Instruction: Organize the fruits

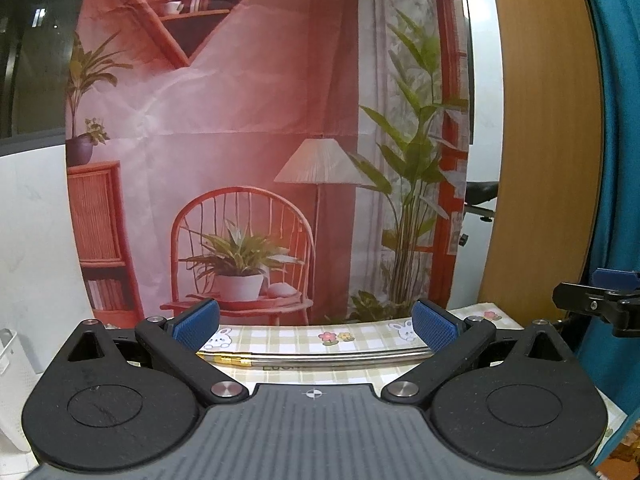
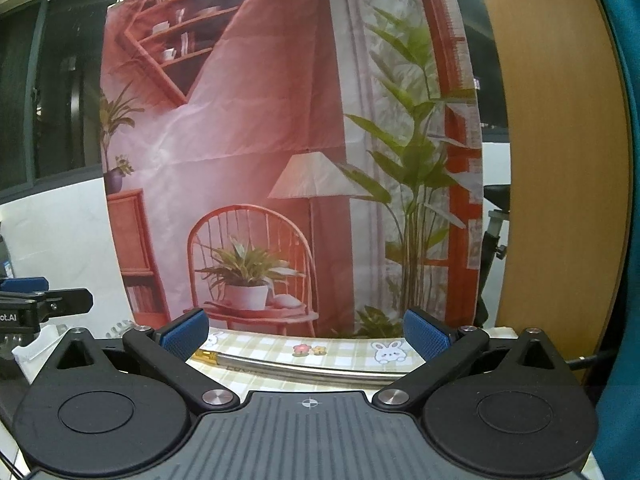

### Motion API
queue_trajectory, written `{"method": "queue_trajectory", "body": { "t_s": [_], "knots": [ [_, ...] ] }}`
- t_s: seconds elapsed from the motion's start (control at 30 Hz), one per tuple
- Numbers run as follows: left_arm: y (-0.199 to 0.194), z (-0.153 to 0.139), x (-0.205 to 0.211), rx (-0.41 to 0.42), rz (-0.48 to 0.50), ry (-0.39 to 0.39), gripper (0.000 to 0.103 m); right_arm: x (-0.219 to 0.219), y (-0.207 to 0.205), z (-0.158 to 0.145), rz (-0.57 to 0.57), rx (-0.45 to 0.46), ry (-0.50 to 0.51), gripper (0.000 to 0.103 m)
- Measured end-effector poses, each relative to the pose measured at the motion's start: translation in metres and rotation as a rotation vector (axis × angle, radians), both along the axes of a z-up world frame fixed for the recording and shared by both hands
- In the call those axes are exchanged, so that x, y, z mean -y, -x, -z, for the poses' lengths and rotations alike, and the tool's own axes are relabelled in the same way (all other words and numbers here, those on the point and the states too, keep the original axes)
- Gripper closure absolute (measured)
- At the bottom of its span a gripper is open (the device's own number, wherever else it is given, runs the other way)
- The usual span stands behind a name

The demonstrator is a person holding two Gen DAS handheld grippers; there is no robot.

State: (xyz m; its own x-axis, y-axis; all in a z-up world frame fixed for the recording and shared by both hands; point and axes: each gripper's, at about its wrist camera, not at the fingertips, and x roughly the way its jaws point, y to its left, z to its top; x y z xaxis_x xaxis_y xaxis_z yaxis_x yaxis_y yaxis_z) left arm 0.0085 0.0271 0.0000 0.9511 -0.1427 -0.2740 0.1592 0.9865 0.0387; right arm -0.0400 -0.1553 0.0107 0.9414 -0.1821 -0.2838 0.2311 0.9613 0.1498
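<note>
No fruit shows in either view. My left gripper (image 1: 316, 324) is open and empty, held level above a table with a checked cloth (image 1: 360, 338) printed with rabbits and flowers. My right gripper (image 2: 306, 330) is open and empty over the same cloth (image 2: 340, 354). A curved metal rim with a gold piece (image 1: 320, 356) lies across the cloth just below the left fingers; it also shows in the right wrist view (image 2: 300, 370). The right gripper's fingertip (image 1: 600, 300) shows at the right edge of the left view, and the left gripper (image 2: 40, 300) at the left edge of the right view.
A printed backdrop (image 1: 260, 140) of a pink room with chair, lamp and plants hangs straight ahead behind the table. A wooden panel (image 1: 548, 140) and teal fabric (image 1: 624, 160) stand to the right. A white wall (image 1: 36, 240) is at the left.
</note>
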Motion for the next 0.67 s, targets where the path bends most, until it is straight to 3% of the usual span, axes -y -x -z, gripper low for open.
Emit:
{"method": "queue_trajectory", "body": {
  "t_s": [0.67],
  "knots": [
    [0.0012,-0.0023,-0.0014,0.008,0.022,0.010,0.000,-0.0027,0.0045,-0.0013,0.006,0.008,0.009,0.000]
  ]
}}
